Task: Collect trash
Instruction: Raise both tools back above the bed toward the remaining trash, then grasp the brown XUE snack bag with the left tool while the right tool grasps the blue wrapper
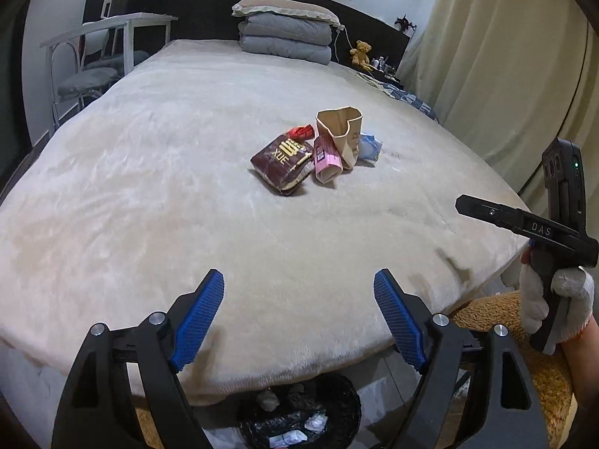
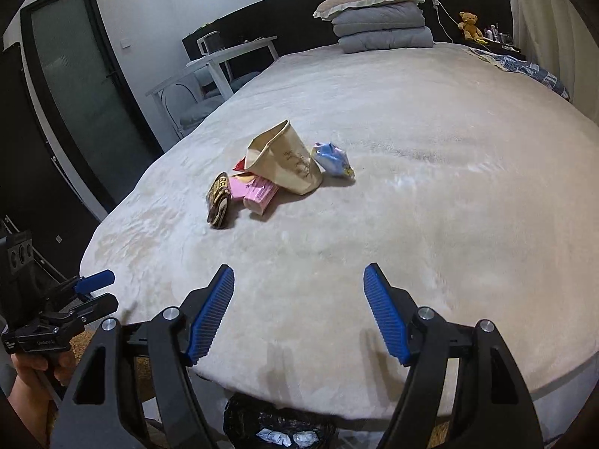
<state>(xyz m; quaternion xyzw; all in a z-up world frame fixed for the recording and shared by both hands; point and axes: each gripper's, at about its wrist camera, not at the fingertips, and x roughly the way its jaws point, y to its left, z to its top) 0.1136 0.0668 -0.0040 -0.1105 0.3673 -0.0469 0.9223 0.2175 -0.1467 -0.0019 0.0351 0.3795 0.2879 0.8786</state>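
A small heap of trash lies mid-bed: a dark brown snack packet [image 1: 282, 162] [image 2: 219, 200], a pink carton [image 1: 327, 159] [image 2: 258, 192], a crumpled tan paper bag [image 1: 340, 131] [image 2: 286, 161], a red wrapper [image 1: 301, 133] and a light blue wrapper [image 1: 370, 146] [image 2: 333, 161]. My left gripper [image 1: 298, 284] is open over the bed's near edge, nothing between its blue pads. My right gripper [image 2: 298, 278] is open too, also empty, well short of the heap. A black bin [image 1: 299, 417] [image 2: 279, 428] with some scraps inside stands below the bed's edge.
The bed [image 1: 149, 187] has a beige plush cover. Folded grey quilts and a pillow [image 1: 286, 28] sit at the headboard, with a teddy bear [image 1: 360, 52] beside them. A white table and chairs [image 1: 97, 52] stand left of the bed, a curtain [image 1: 498, 56] on the right.
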